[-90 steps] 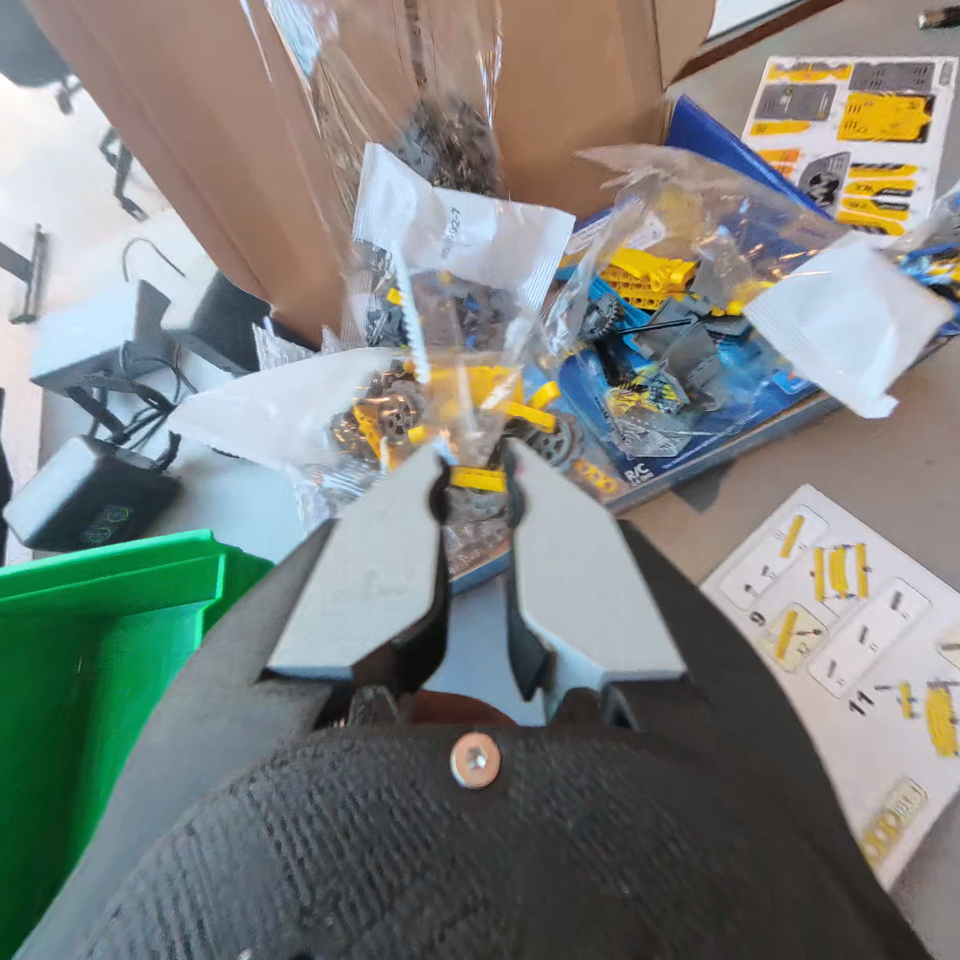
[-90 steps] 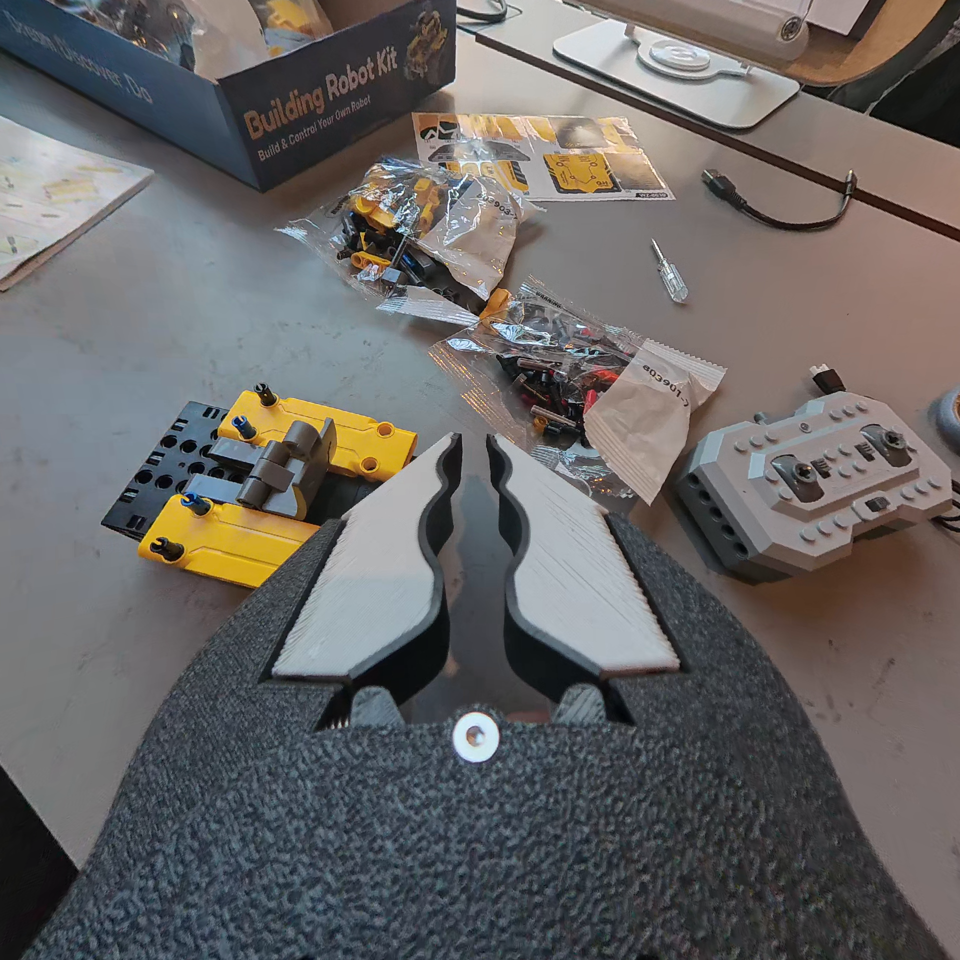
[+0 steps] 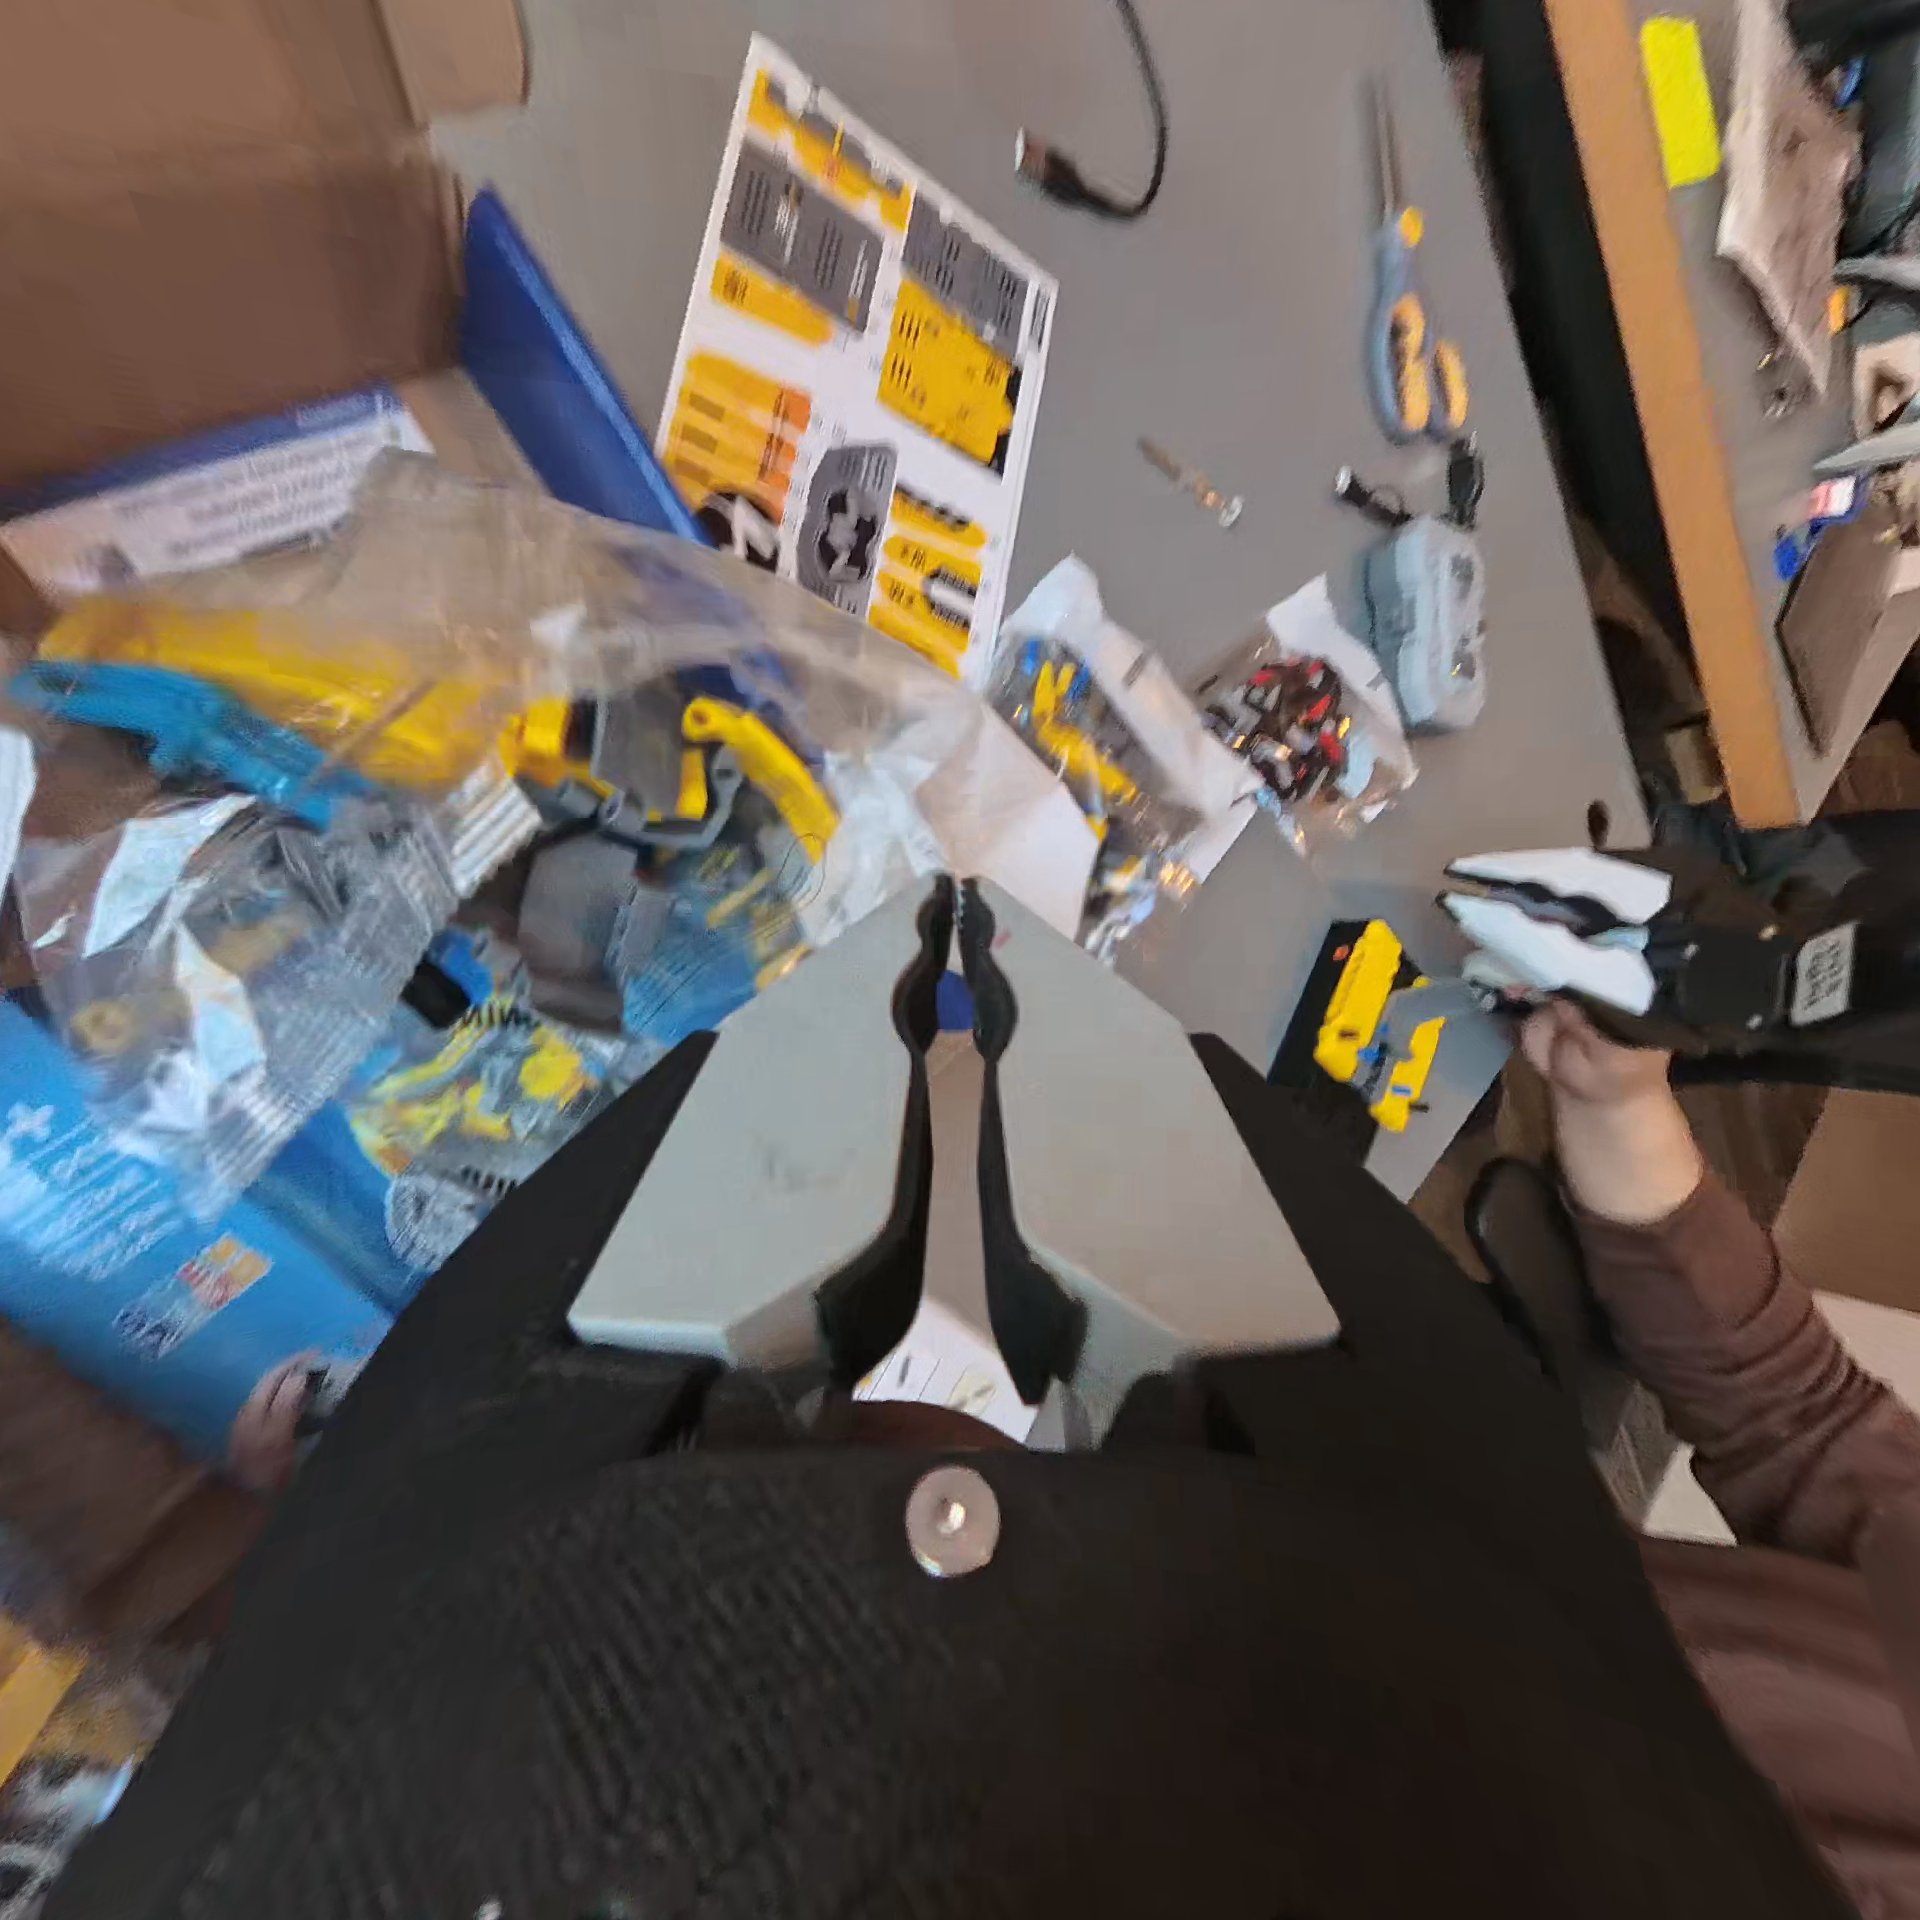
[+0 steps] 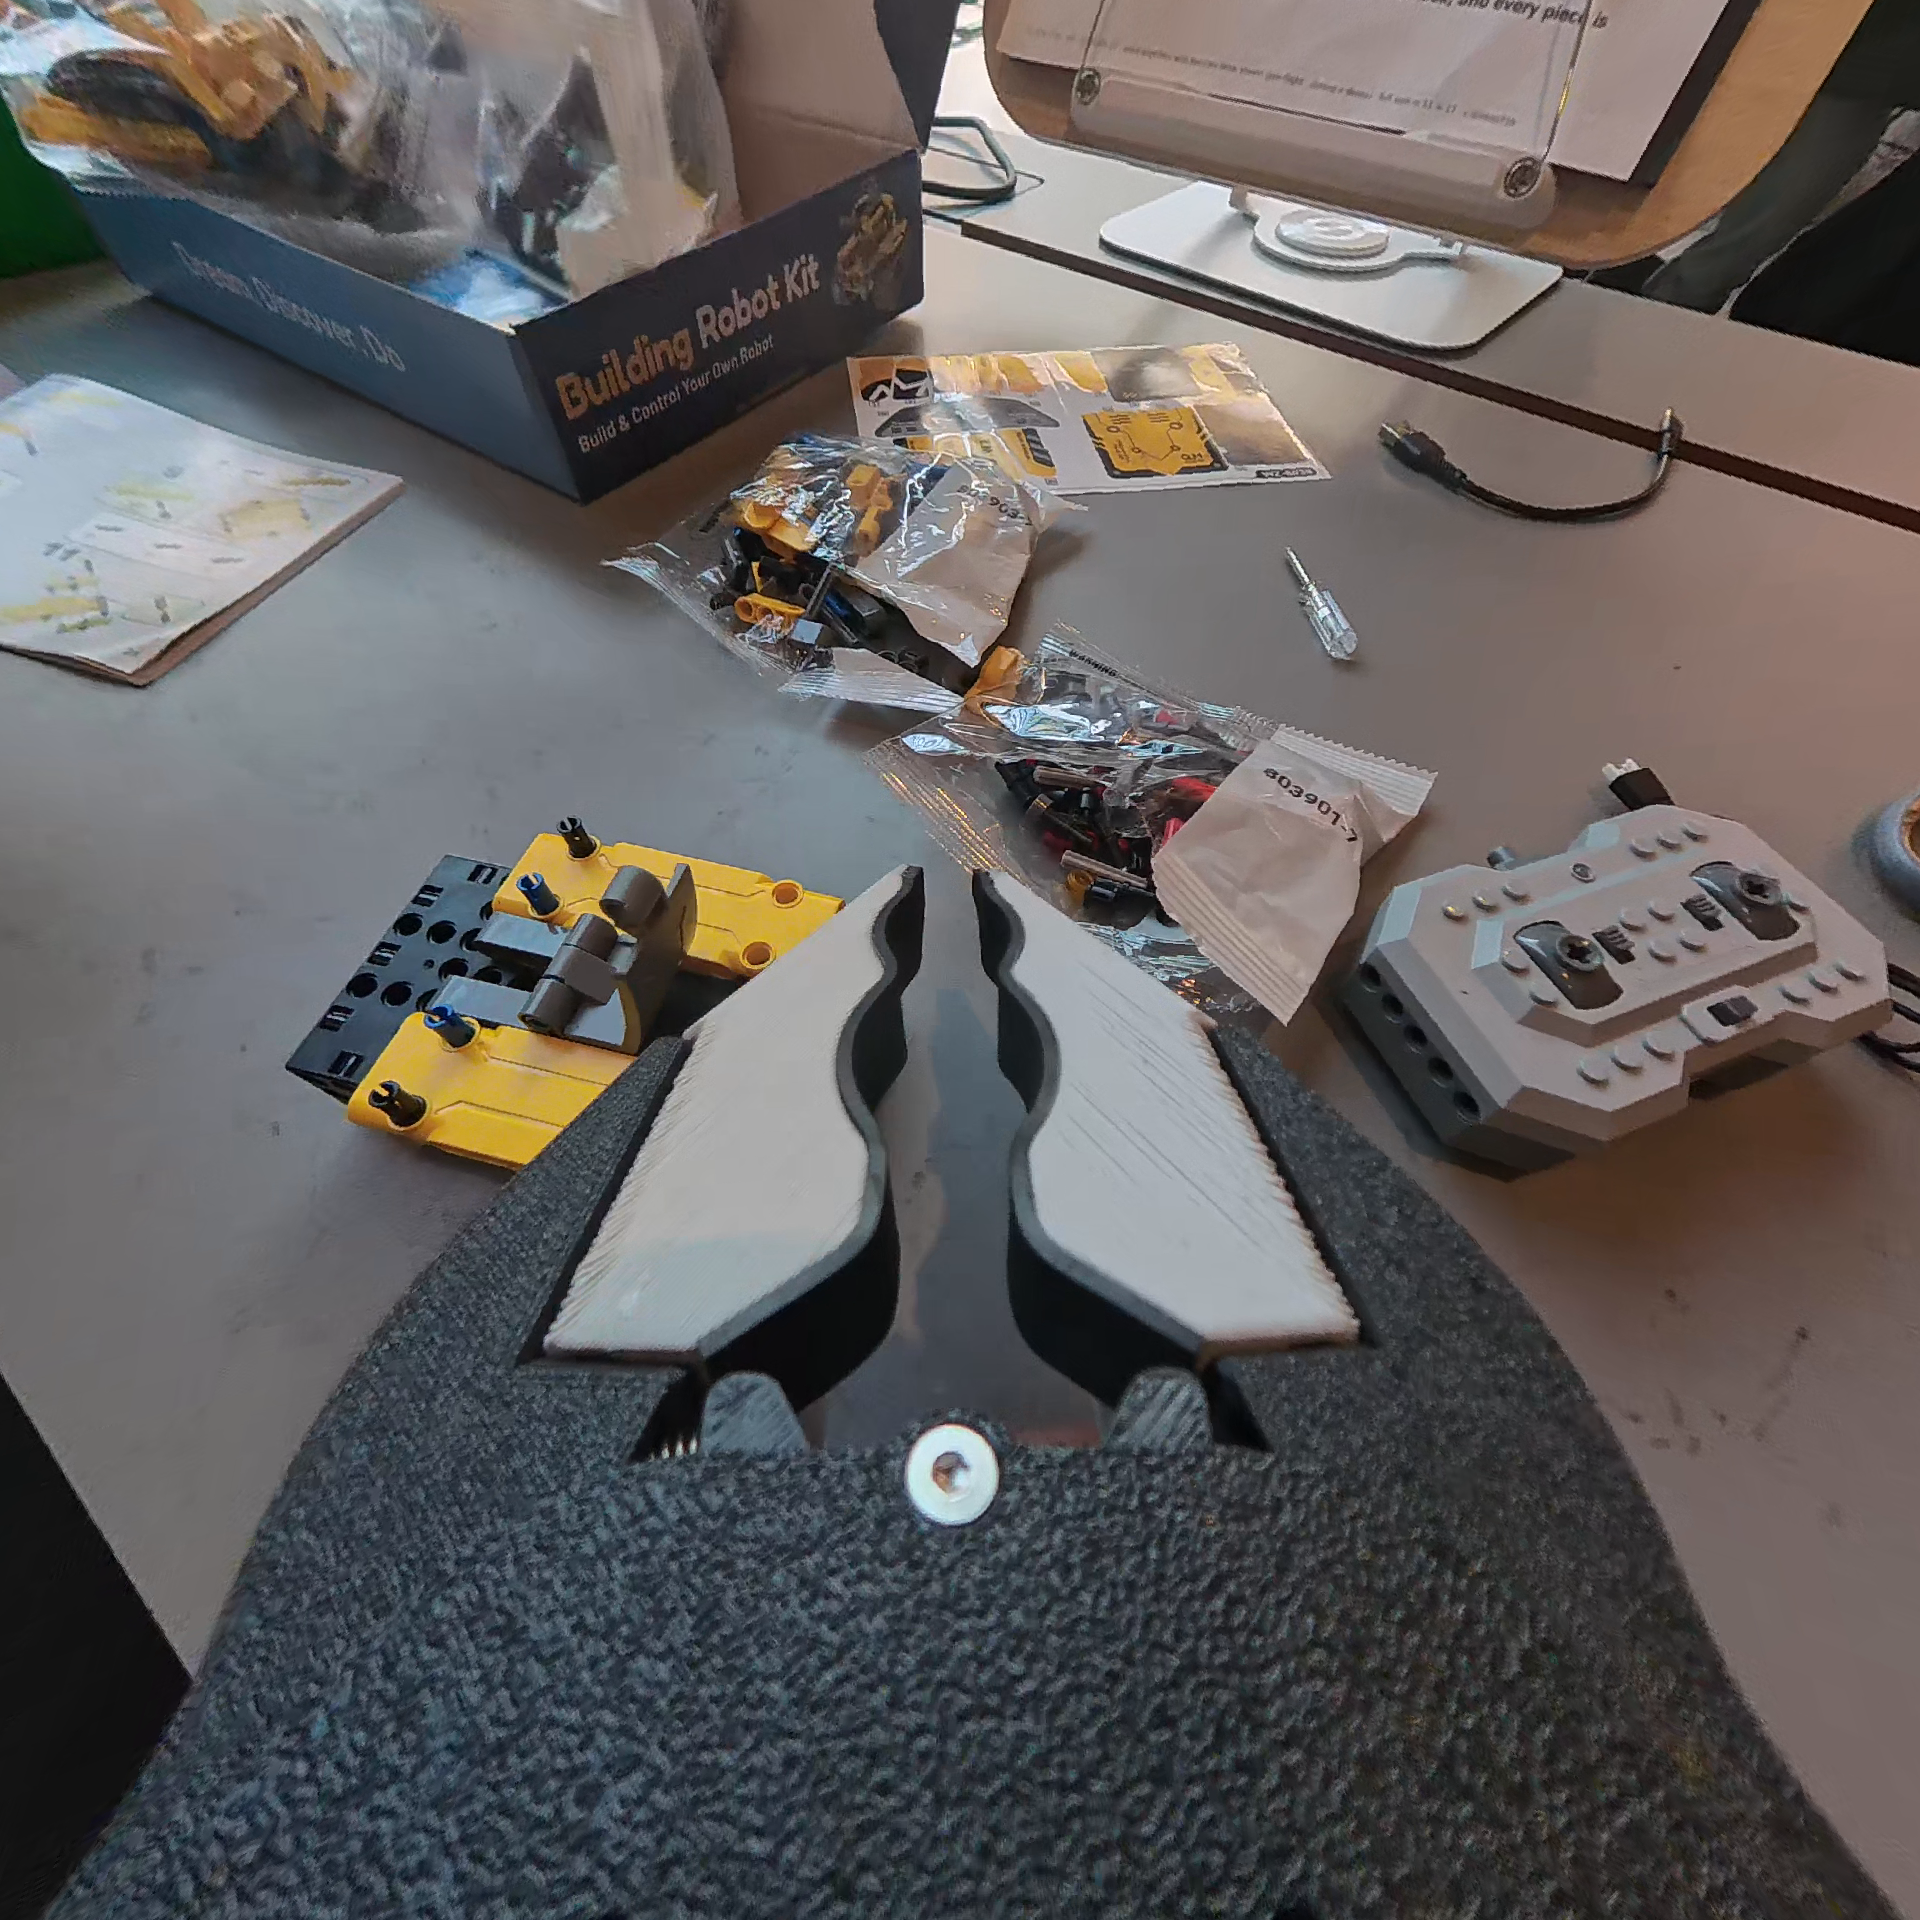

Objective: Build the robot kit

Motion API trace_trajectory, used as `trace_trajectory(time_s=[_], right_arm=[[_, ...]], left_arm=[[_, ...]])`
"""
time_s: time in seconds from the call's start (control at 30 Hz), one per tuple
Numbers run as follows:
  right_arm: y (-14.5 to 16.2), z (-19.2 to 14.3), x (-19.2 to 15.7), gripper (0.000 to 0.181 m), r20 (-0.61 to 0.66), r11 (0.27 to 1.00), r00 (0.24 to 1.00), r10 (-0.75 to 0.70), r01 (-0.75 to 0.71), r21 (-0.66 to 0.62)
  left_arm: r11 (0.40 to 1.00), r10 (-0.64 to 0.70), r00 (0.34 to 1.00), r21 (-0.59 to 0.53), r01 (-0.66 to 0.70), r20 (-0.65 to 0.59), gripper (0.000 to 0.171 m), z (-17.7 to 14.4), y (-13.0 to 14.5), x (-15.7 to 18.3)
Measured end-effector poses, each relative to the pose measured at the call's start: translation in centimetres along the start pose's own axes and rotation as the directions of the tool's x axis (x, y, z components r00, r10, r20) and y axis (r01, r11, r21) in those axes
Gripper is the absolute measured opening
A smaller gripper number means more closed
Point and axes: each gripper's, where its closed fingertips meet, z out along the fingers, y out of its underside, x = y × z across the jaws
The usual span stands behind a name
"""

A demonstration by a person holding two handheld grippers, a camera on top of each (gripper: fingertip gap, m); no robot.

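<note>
Our left gripper [image 3: 961,883] is pinching the edge of a big clear plastic bag [image 3: 499,665], fingers squeezed tight together with the film caught at the tips. The bag is hanging over the open blue box [image 4: 540,312], stuffed with yellow, grey and blue building parts, and the left wrist view is blurring as we are holding it up.

Our right gripper [image 4: 948,883] is hovering low over the grey table [image 4: 364,707], fingers parted by a narrow gap and gripping nothing. Just to its left we are looking at a small assembly of yellow and black blocks [image 4: 540,977] with a grey hinge piece on top. Ahead and slightly right lies a small clear bag of black and red pins [image 4: 1122,800], and beyond that a second bag of yellow and black pieces [image 4: 842,551]. Off to the right a grey battery module [image 4: 1621,966] is sitting flat on the table.

Farther back we are seeing a sticker sheet [image 4: 1081,416], a small screwdriver with a clear handle [image 4: 1320,608], a short black cable [image 4: 1527,478], and an instruction booklet [image 4: 166,530] at the left edge. Scissors [image 3: 1413,343] are lying near the far side in the left wrist view.
</note>
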Motion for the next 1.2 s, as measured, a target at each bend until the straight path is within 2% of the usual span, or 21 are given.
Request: trace_trajectory(time_s=[0.13, 0.27, 0.47, 0.6, 0.73, 0.83, 0.9, 0.97, 1.1, 1.17, 1.2], right_arm=[[0.1, 0.1, -0.1, 0.009, -0.001, 1.000, 1.000, -0.007, 0.007, -0.007], [0.1, 0.1, -0.1, 0.009, 0.005, 1.000, 1.000, -0.006, 0.006, -0.007], [-0.1, -0.1, -0.1, 0.009, 0.009, 1.000, 1.000, 0.002, -0.002, 0.006], [-0.1, -0.1, -0.1, 0.009, 0.014, 1.000, 1.000, 0.009, -0.009, 0.007], [0.0, 0.0, -0.1, 0.009, 0.010, 1.000, 1.000, 0.002, -0.002, 0.003], [0.1, 0.0, -0.1, 0.009, 0.006, 1.000, 1.000, -0.005, 0.006, -0.004], [0.2, 0.2, -0.2, 0.009, 0.006, 1.000, 1.000, -0.010, 0.010, -0.014], [0.3, 0.2, -0.2, 0.010, 0.005, 1.000, 1.000, -0.016, 0.016, -0.022], [0.2, 0.2, -0.4, 0.009, 0.004, 0.999, 0.999, -0.035, 0.035, -0.014], [0.1, 0.1, -0.5, 0.009, 0.005, 0.999, 0.999, -0.037, 0.037, -0.008], [0.1, 0.1, -0.5, 0.010, 0.006, 0.999, 0.999, -0.035, 0.035, -0.006]], left_arm=[[0.991, -0.064, 0.998, 0.116, 0.064, -0.003, 0.000, -0.6, -3.7, 1.0], [0.993, -0.079, 0.997, 0.088, 0.079, 0.006, 0.000, -0.5, -3.6, 0.6], [0.999, 0.027, 0.996, -0.020, -0.025, 0.085, 0.000, -1.4, -1.0, -0.5], [0.983, 0.109, 0.983, -0.163, -0.085, 0.148, 0.000, -2.7, 2.7, -2.3], [0.937, 0.232, 0.947, -0.312, -0.157, 0.220, 0.000, -4.4, 6.4, -4.9], [0.917, 0.333, 0.893, -0.326, -0.231, 0.304, 0.000, -6.3, 6.3, -7.3], [0.941, 0.298, 0.901, -0.256, -0.222, 0.317, 0.000, -7.2, 4.8, -7.2], [0.944, 0.303, 0.916, -0.212, -0.252, 0.261, 0.000, -7.8, 3.5, -5.7], [0.871, 0.471, 0.845, -0.285, -0.400, 0.254, 0.000, -9.4, 2.1, -4.6], [0.779, 0.604, 0.759, -0.384, -0.496, 0.243, 0.000, -10.1, 2.2, -4.5], [0.701, 0.686, 0.695, -0.452, -0.552, 0.216, 0.000, -10.4, 2.7, -4.5]])
